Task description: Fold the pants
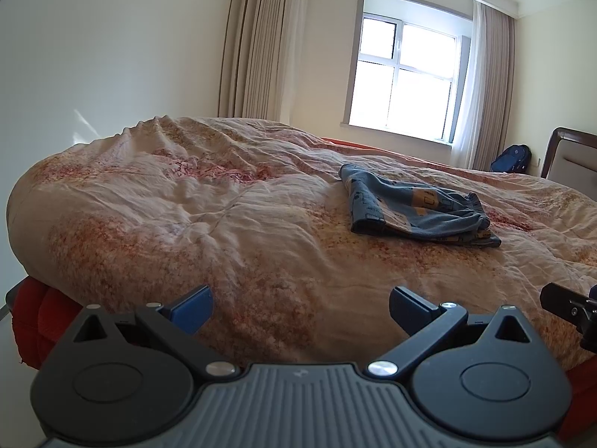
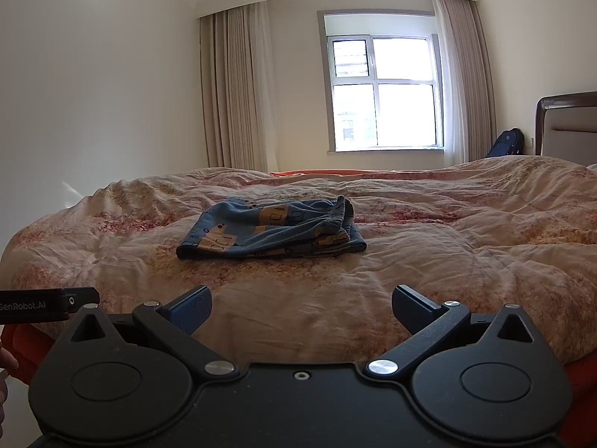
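Small blue pants (image 1: 414,207) with yellow and grey print lie folded in a compact stack on the bed's floral quilt (image 1: 209,201). They also show in the right wrist view (image 2: 272,231), near the middle of the quilt (image 2: 429,246). My left gripper (image 1: 300,310) is open and empty, held back at the bed's near edge, well short and left of the pants. My right gripper (image 2: 300,310) is open and empty, also at the near edge, facing the pants from a distance.
A red sheet (image 1: 41,313) shows under the quilt at the bed's edge. A window (image 2: 384,93) with curtains is on the far wall. A headboard (image 2: 567,127) and a blue backpack (image 2: 505,143) stand at the right. The white wall runs along the left.
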Demonstrator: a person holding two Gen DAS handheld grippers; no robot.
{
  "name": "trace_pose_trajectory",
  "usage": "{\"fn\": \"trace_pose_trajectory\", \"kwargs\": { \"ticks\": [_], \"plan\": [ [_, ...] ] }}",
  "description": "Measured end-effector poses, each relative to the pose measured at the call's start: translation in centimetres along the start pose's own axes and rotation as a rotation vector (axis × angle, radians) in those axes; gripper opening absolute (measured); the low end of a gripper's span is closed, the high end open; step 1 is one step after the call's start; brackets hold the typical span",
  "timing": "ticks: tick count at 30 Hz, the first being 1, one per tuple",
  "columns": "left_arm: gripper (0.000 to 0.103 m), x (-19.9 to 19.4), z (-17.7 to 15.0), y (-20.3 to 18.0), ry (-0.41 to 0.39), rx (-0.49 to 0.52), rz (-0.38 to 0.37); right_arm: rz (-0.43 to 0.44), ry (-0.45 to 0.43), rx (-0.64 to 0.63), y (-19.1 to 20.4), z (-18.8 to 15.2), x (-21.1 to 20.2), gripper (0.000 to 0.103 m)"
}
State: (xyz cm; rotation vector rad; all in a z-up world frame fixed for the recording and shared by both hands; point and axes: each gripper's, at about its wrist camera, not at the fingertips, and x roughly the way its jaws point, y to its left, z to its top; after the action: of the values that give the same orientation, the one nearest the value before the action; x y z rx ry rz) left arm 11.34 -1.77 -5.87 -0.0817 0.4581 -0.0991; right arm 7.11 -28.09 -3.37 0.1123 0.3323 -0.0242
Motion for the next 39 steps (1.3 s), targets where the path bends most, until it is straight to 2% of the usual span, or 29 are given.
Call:
{"fn": "trace_pose_trajectory", "kwargs": {
  "ticks": [39],
  "plan": [
    [0.103, 0.01, -0.13, -0.05, 0.008, 0.001, 0.002, 0.004, 0.010, 0.000, 0.21, -0.35, 0.06, 0.103]
  ]
}}
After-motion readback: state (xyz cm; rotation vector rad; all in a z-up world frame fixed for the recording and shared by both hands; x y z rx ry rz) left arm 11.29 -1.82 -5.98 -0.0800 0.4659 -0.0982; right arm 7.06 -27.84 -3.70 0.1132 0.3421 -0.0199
